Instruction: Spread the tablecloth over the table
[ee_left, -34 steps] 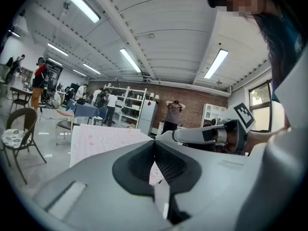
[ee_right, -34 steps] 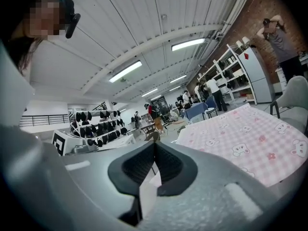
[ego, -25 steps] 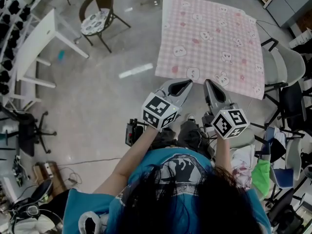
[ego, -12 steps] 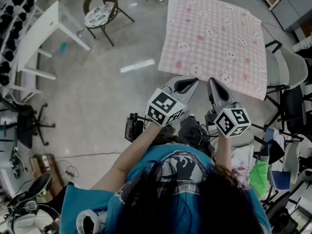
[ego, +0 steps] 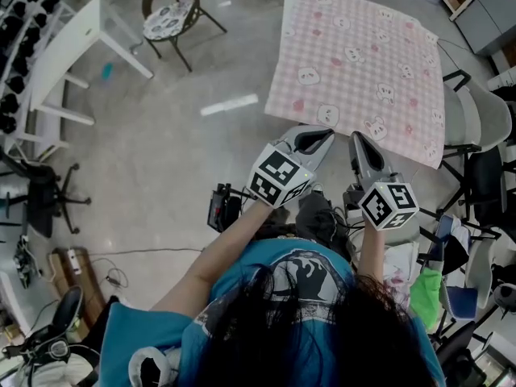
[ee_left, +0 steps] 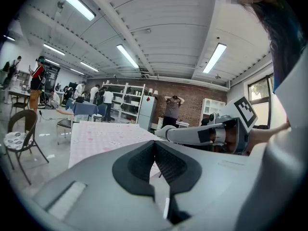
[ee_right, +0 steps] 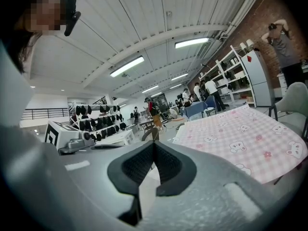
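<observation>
The pink checked tablecloth (ego: 359,55) with small bear prints lies flat over the table, and its near edge hangs down. My left gripper (ego: 326,134) and right gripper (ego: 357,139) sit side by side just short of that near edge, both pointing at it. Each is shut with nothing between its pads. In the left gripper view the jaws (ee_left: 155,142) meet in front of the tablecloth (ee_left: 106,136), with the right gripper (ee_left: 161,134) alongside. Past the closed jaws (ee_right: 154,143) in the right gripper view the tablecloth (ee_right: 240,134) spreads out to the right.
A brown wicker chair (ego: 173,10) and a white table (ego: 60,59) stand to the left. Grey and black chairs (ego: 476,111) crowd the table's right side. A black box (ego: 219,208) sits on the floor by my feet. People stand far off (ee_left: 36,81).
Both grippers stay shut and hold their place by the cloth's near edge. The head view has shifted slightly, so the table sits a little further right in the picture.
</observation>
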`<action>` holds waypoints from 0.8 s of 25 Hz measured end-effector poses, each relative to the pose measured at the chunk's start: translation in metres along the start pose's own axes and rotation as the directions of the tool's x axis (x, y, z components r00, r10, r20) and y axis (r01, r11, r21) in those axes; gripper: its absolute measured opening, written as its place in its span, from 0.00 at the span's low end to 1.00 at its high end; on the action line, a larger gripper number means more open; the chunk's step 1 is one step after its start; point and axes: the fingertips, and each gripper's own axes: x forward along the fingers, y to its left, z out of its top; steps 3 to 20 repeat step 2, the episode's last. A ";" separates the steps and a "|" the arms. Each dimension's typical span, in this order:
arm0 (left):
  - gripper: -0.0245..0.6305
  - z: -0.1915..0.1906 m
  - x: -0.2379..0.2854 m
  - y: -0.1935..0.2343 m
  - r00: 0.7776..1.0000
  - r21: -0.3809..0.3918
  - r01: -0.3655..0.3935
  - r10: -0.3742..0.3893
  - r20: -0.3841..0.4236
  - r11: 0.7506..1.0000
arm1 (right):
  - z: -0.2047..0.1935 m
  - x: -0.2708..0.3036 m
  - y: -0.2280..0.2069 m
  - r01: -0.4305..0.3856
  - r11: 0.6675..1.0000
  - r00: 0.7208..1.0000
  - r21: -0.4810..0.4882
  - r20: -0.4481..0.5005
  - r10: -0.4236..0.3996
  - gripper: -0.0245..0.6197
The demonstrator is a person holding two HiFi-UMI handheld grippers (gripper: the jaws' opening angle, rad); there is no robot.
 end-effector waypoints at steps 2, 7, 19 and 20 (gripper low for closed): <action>0.04 -0.002 0.005 -0.002 1.000 0.005 0.010 -0.010 -0.009 1.000 | -0.001 -0.003 -0.005 0.012 1.000 1.000 0.008 0.003 -0.013 0.04; 0.04 -0.002 0.005 -0.002 1.000 0.005 0.010 -0.010 -0.009 1.000 | -0.001 -0.003 -0.005 0.012 1.000 1.000 0.008 0.003 -0.013 0.04; 0.04 -0.002 0.005 -0.002 1.000 0.005 0.010 -0.010 -0.009 1.000 | -0.001 -0.003 -0.005 0.012 1.000 1.000 0.008 0.003 -0.013 0.04; 0.04 -0.002 0.005 -0.002 1.000 0.005 0.010 -0.010 -0.009 1.000 | -0.001 -0.003 -0.005 0.012 1.000 1.000 0.008 0.003 -0.013 0.04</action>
